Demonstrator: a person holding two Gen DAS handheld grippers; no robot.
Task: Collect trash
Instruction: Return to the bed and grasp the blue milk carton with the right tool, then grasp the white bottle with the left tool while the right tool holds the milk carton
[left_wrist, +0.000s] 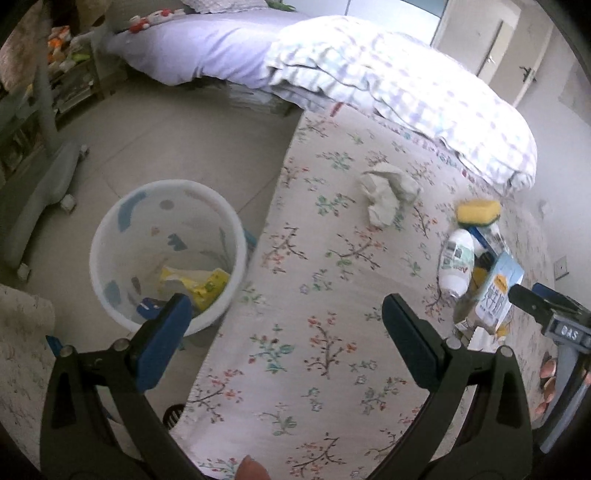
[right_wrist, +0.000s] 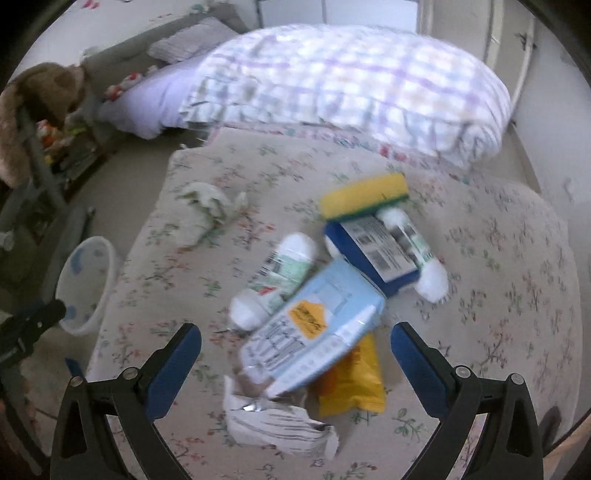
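A white bin (left_wrist: 166, 254) stands on the floor beside a floral-covered bed (left_wrist: 332, 332); it holds yellow wrappers (left_wrist: 199, 282). It also shows in the right wrist view (right_wrist: 86, 284). My left gripper (left_wrist: 291, 317) is open and empty, over the bed's edge near the bin. My right gripper (right_wrist: 295, 343) is open above a pile of trash: a light blue carton (right_wrist: 317, 325), a yellow packet (right_wrist: 351, 384), a torn white wrapper (right_wrist: 273, 421), white bottles (right_wrist: 277, 280), a blue box (right_wrist: 373, 251) and a yellow sponge (right_wrist: 364, 194). A crumpled tissue (left_wrist: 388, 190) lies apart.
A checked duvet (left_wrist: 399, 88) lies folded at the far end of the bed. A grey chair base (left_wrist: 44, 192) stands on the tiled floor left of the bin. Shelves with toys (left_wrist: 62, 59) are at far left. A floor drain (left_wrist: 173, 413) is near the bed edge.
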